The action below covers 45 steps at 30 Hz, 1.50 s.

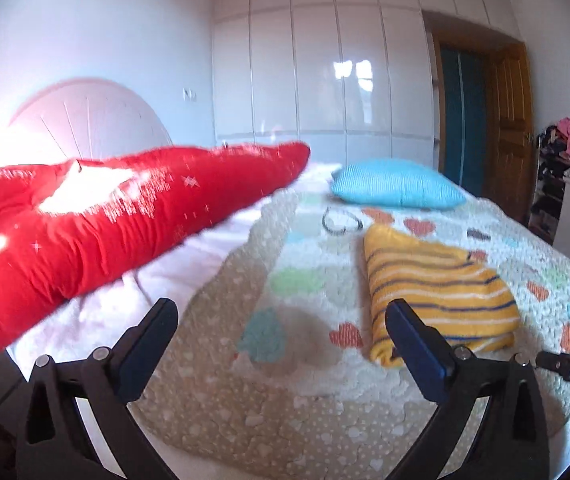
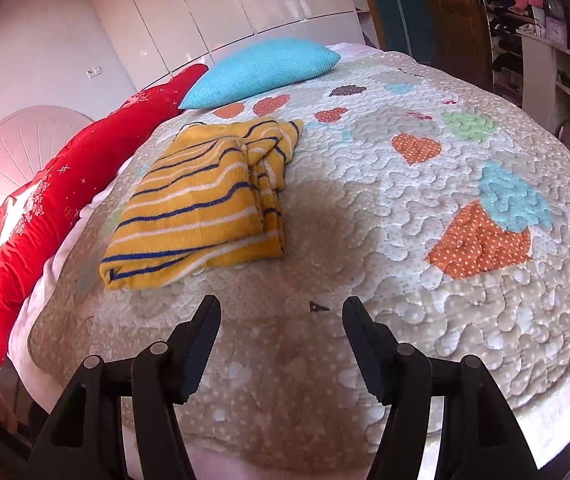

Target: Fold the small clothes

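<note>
A folded yellow garment with blue and white stripes (image 1: pixel 437 288) lies on the quilted bedspread (image 1: pixel 245 400); in the right wrist view the garment (image 2: pixel 201 204) sits left of centre on the quilt (image 2: pixel 405 280). My left gripper (image 1: pixel 281 312) is open and empty, above the quilt, its right finger near the garment's front corner. My right gripper (image 2: pixel 281 308) is open and empty, in front of the garment and apart from it.
A long red pillow (image 1: pixel 105 220) lies along the left side, a blue cushion (image 1: pixel 397 182) at the far end, also seen in the right wrist view (image 2: pixel 261 68). White wardrobes (image 1: pixel 325 80) stand behind. Shelves with clutter (image 2: pixel 545 40) stand right. A dark loop (image 1: pixel 341 222) lies on the quilt.
</note>
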Available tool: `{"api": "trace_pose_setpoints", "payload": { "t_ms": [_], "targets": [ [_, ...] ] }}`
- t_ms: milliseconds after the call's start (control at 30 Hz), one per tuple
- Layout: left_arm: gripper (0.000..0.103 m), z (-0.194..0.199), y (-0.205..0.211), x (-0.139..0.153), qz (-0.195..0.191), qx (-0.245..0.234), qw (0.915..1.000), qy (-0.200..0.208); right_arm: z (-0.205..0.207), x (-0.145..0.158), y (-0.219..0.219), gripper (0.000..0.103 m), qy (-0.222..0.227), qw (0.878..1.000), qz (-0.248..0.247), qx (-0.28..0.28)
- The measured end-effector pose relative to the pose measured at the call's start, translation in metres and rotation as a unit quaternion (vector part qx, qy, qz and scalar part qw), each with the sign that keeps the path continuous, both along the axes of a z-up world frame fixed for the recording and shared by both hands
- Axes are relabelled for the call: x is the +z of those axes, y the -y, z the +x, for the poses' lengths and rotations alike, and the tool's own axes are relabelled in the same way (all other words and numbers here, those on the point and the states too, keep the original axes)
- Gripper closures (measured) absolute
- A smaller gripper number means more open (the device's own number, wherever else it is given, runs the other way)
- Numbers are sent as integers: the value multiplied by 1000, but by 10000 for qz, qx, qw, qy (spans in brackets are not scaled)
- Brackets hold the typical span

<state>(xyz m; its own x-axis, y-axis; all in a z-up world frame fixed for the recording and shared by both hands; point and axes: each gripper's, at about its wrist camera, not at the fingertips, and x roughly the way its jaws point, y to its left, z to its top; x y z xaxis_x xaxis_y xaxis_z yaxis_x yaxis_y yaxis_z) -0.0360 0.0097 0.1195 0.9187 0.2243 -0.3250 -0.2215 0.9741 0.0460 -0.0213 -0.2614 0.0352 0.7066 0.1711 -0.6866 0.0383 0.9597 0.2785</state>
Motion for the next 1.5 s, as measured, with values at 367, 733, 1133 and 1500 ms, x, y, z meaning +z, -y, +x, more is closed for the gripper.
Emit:
{"api": "trace_pose_setpoints", "payload": {
  "t_ms": [367, 733, 1133, 1500],
  "targets": [
    [0, -20, 18, 31, -419, -995, 9933, -409, -26, 14, -23, 31, 35, 10000, -63, 66],
    [0, -23, 37, 15, -106, -1084, 9880, -1096, -36, 32, -48, 24, 148, 9980, -581, 190],
    [0, -3, 27, -33, -437, -970, 9709, -2147, -36, 19, -65, 23, -133, 9921, -1194, 350],
    [0, 4, 14, -46, -921, -958, 9618, -2391, -35, 14, -80, 23, -149, 9868, -1535, 493]
  ]
}}
